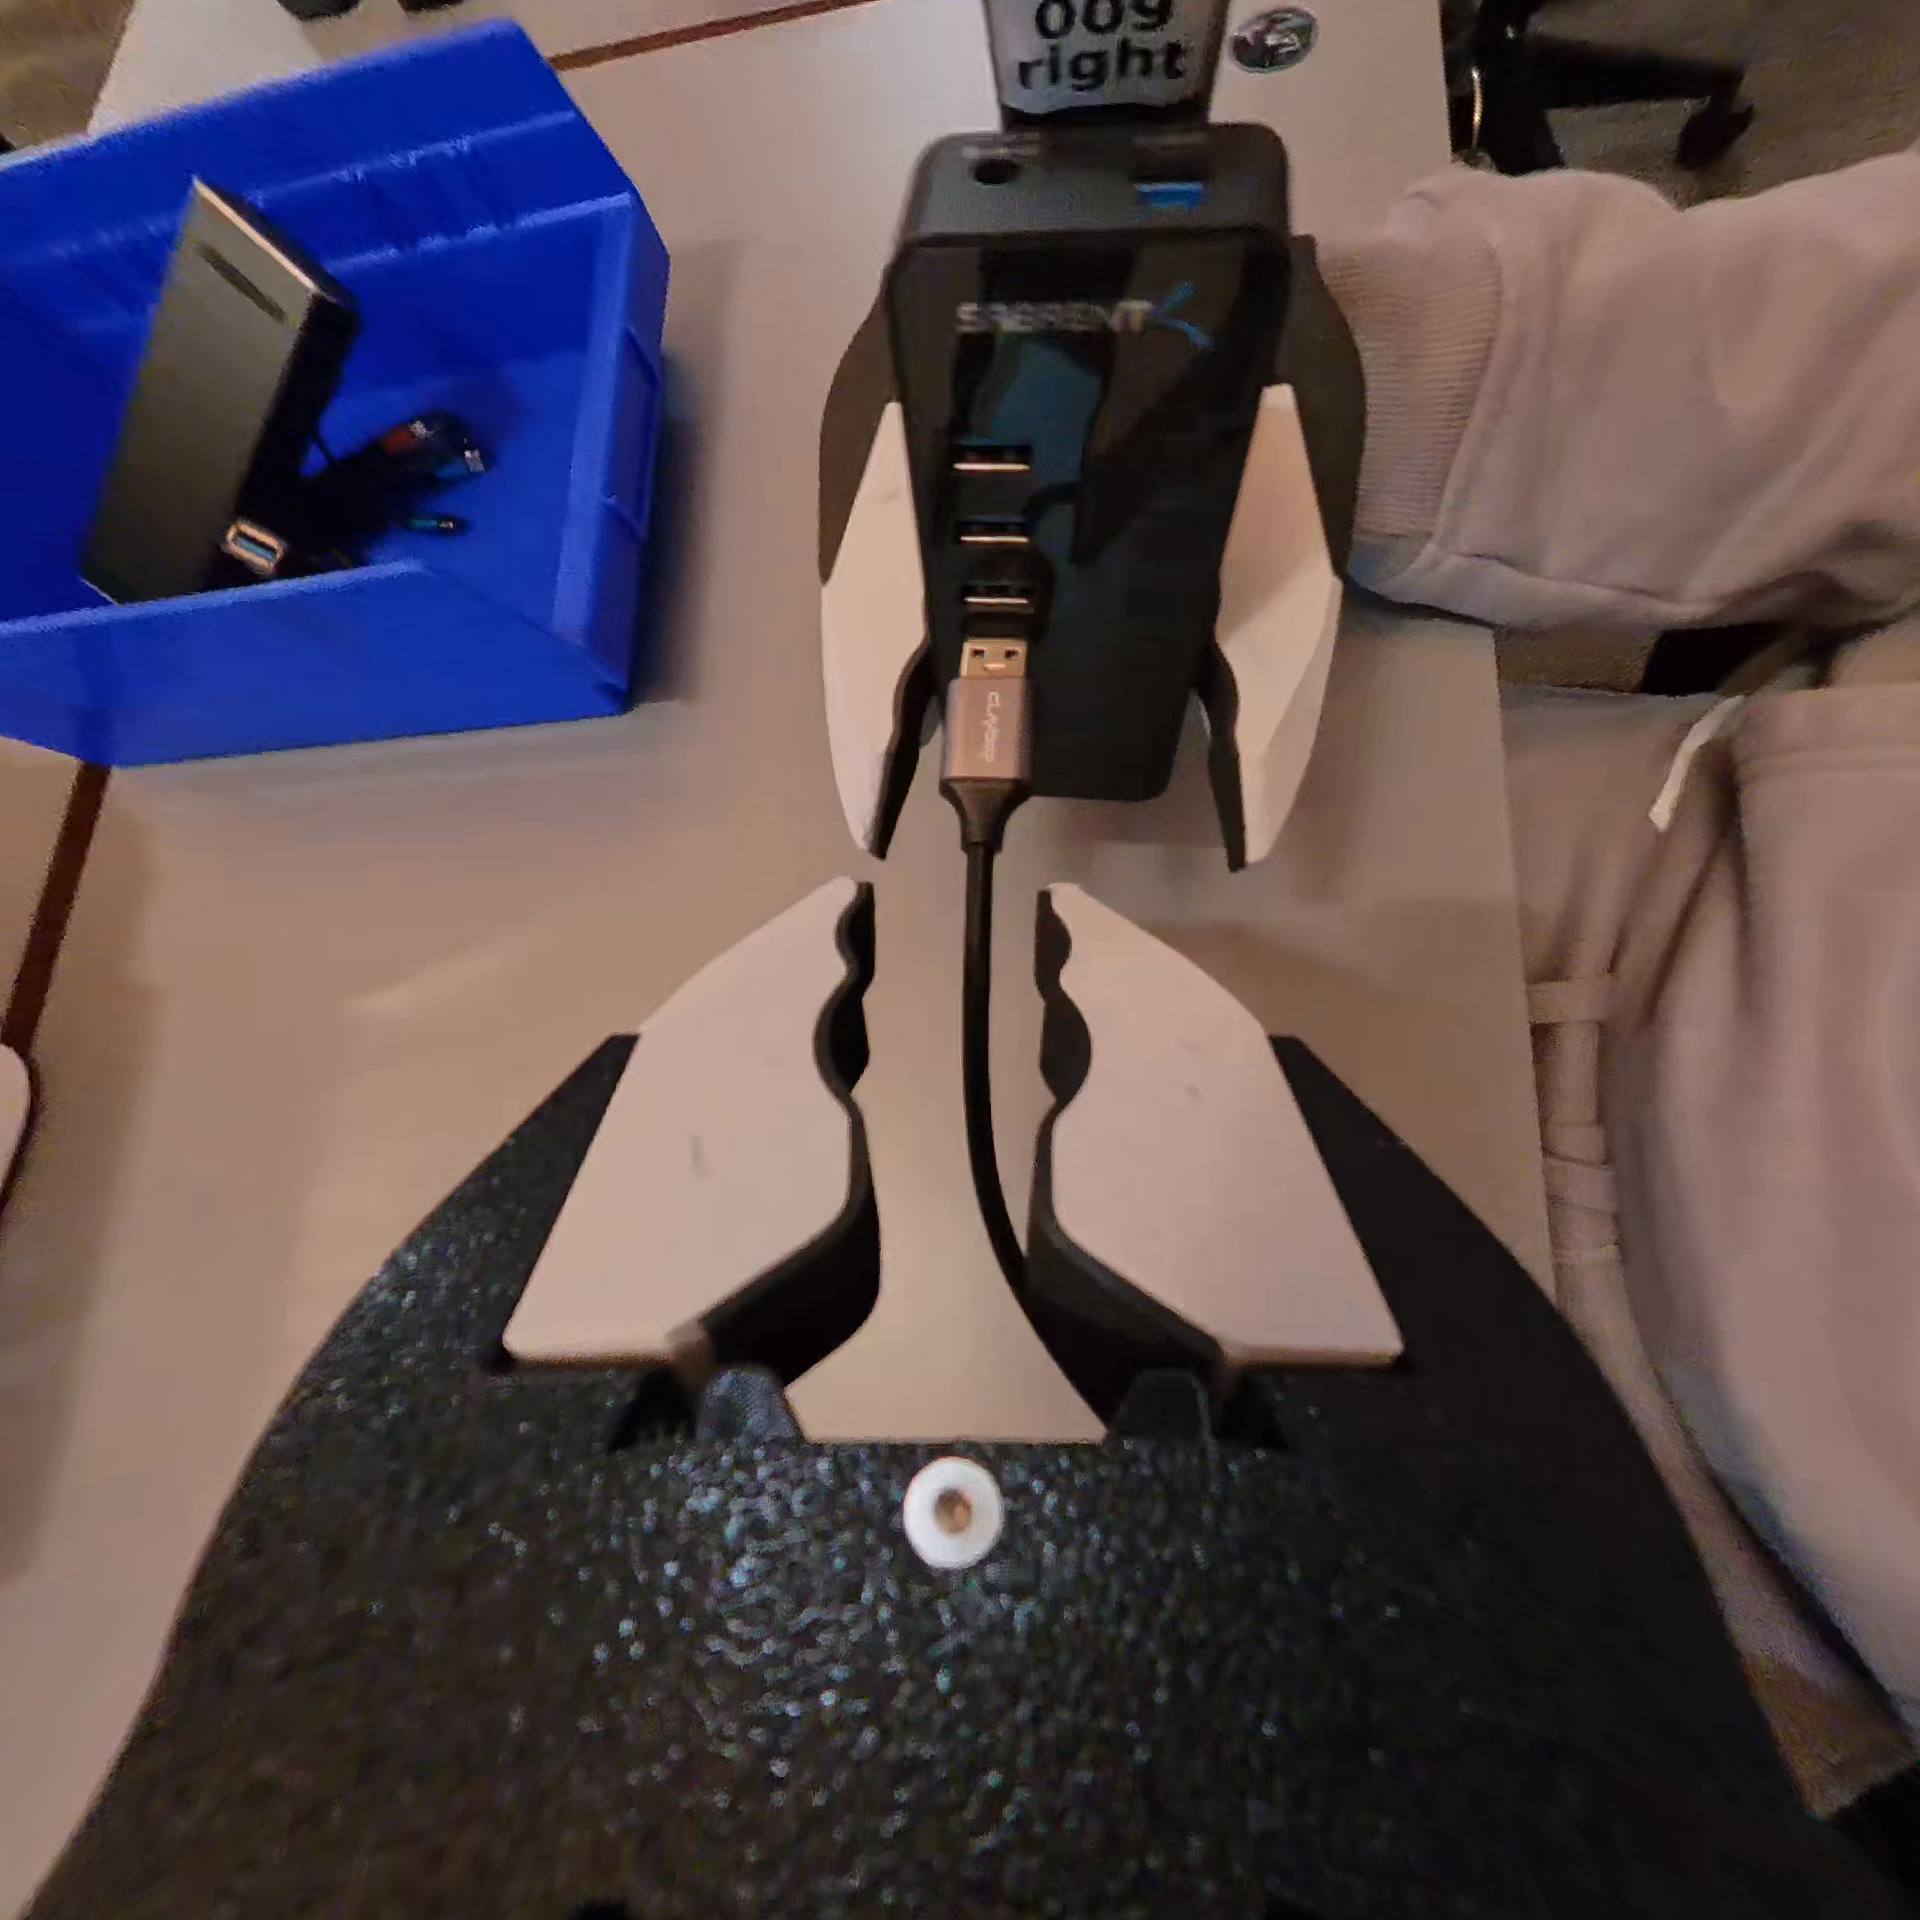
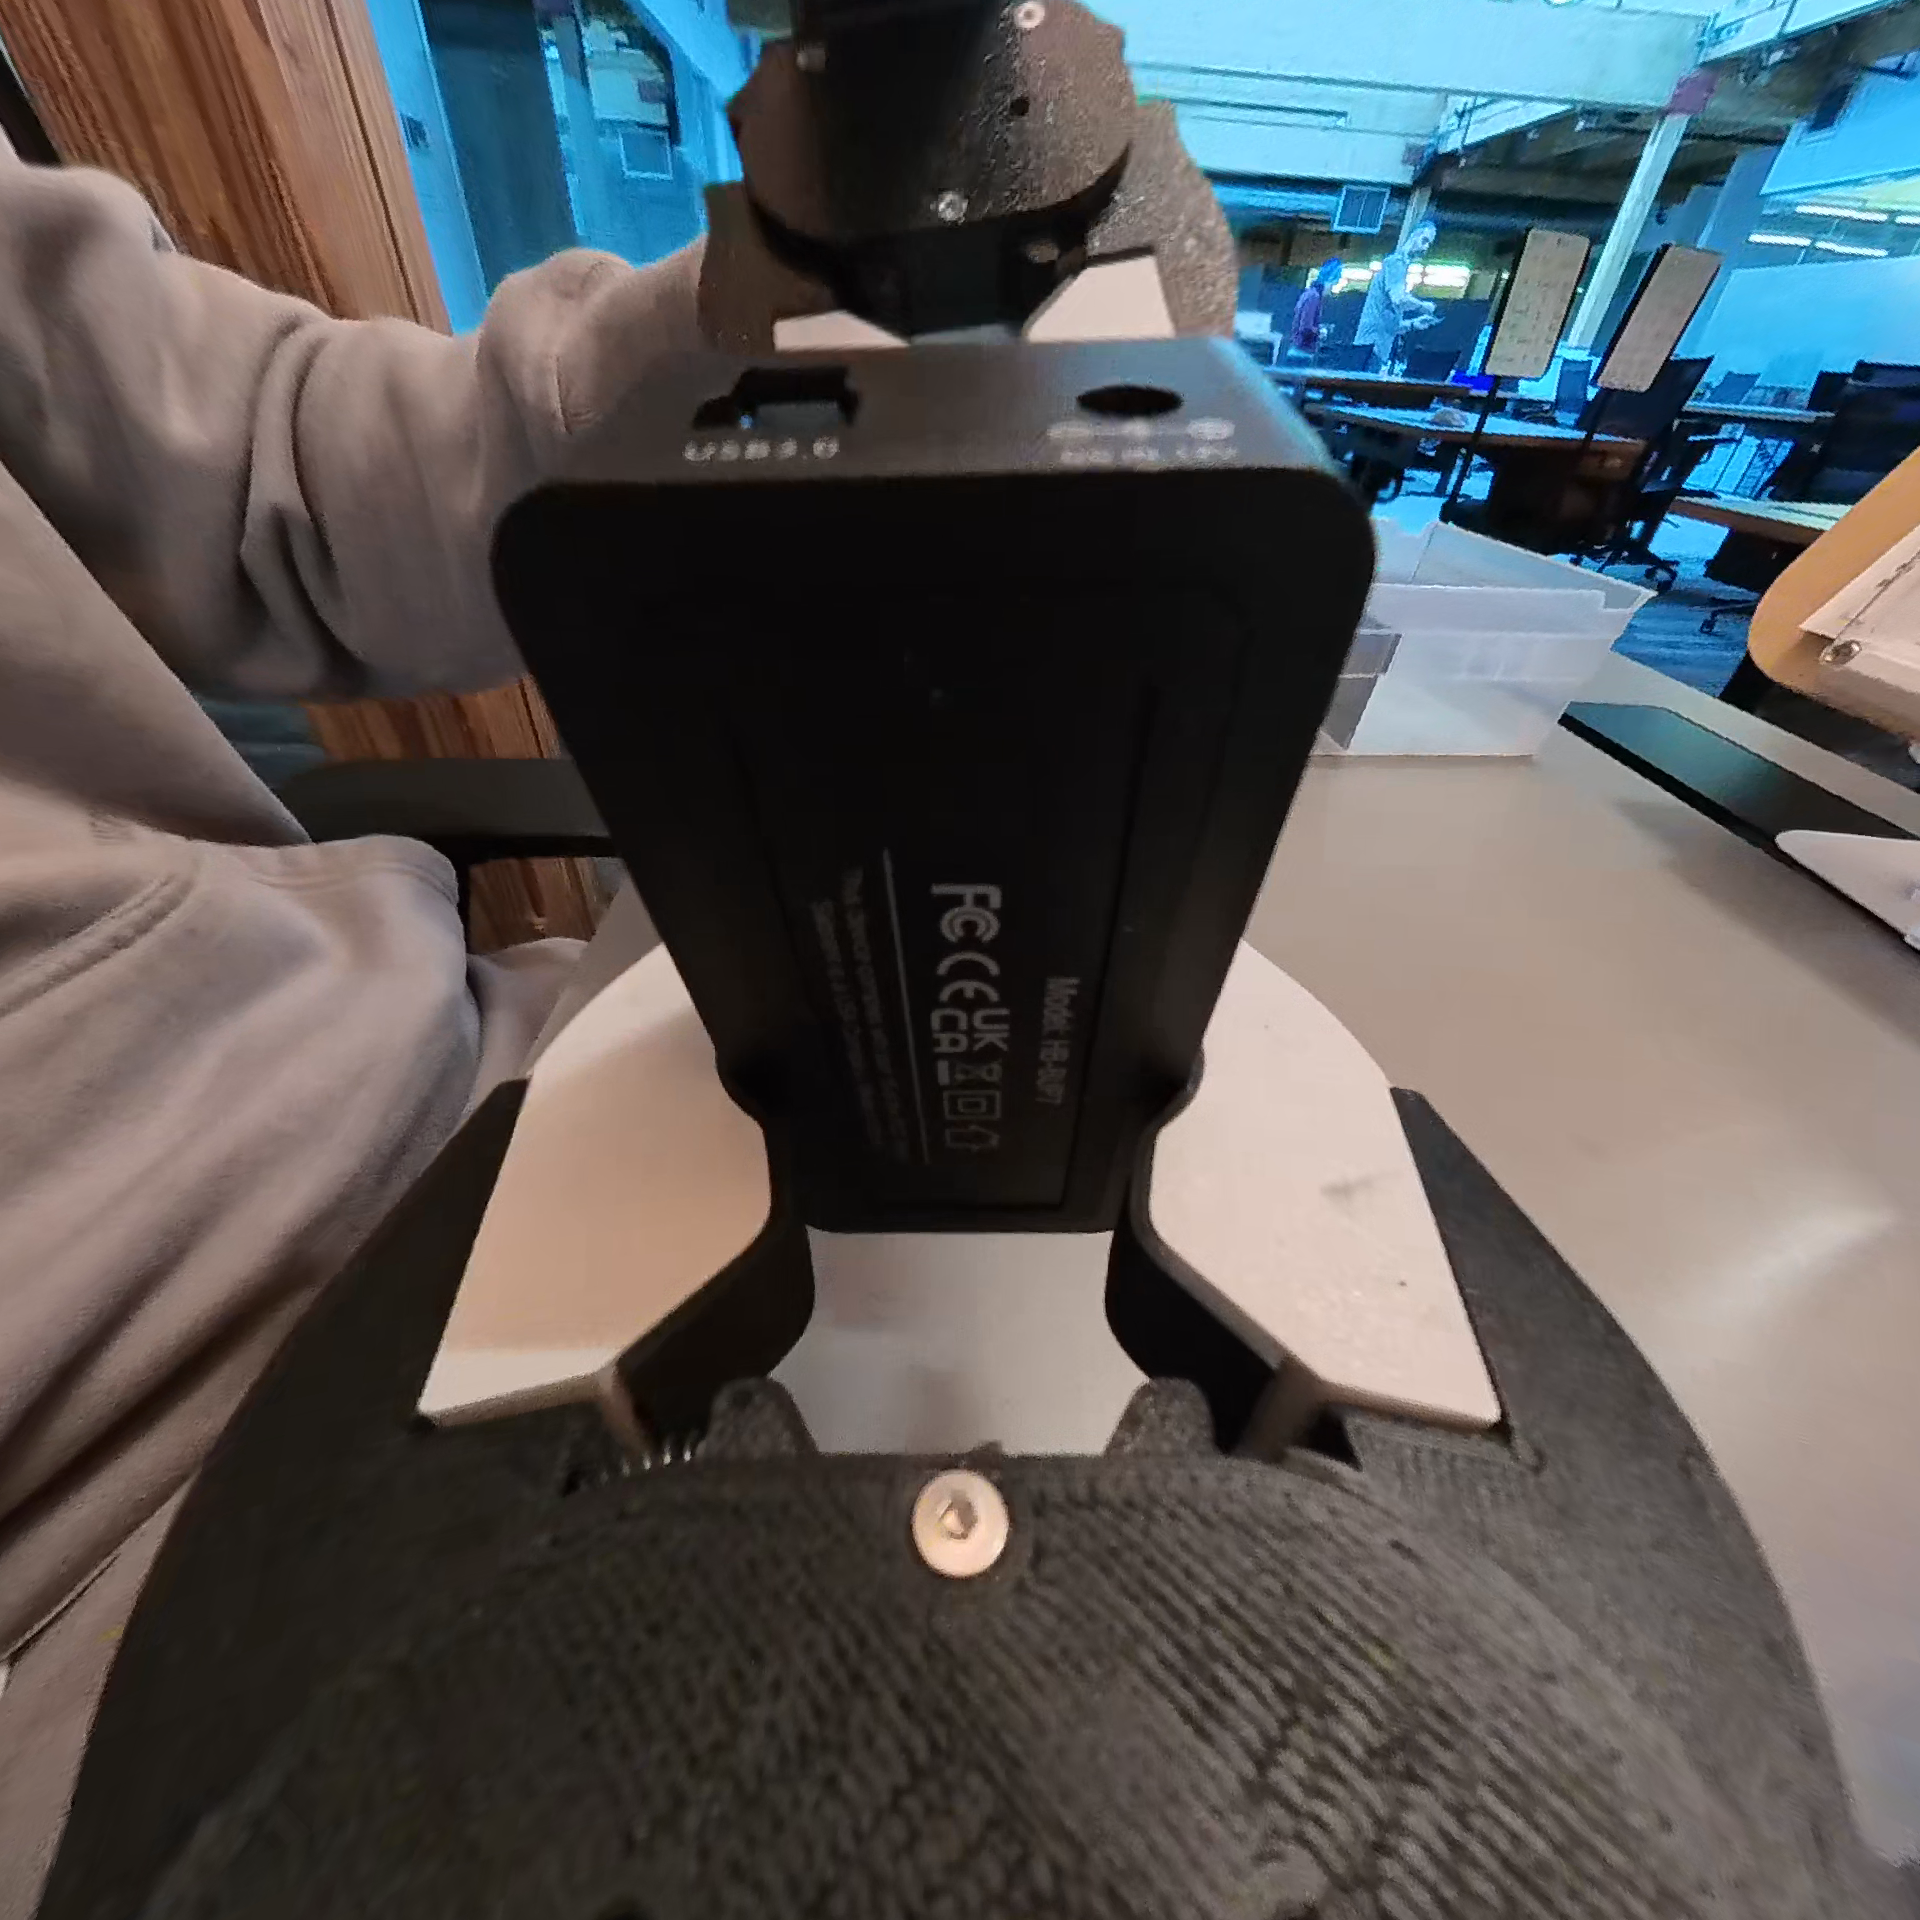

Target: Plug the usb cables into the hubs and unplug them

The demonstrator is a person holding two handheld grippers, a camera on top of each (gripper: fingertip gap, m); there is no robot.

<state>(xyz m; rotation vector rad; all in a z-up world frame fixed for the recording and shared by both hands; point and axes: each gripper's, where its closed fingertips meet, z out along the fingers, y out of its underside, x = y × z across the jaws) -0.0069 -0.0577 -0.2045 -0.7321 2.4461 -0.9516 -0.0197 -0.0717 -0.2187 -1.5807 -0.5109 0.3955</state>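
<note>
A black USB hub stands clamped in my right gripper, which faces the left wrist camera. The hub's underside fills the right wrist view, held at its lower end by the right gripper. A black cable with a grey USB plug runs loose between the fingers of my open left gripper. The plug's metal tip sits at the hub's lowest side port; how deep it is in, I cannot tell. The ports above it are empty.
A blue bin at the left holds a second black hub and small connectors. A person's grey sleeve lies at the right. A clear plastic container stands on the grey table behind.
</note>
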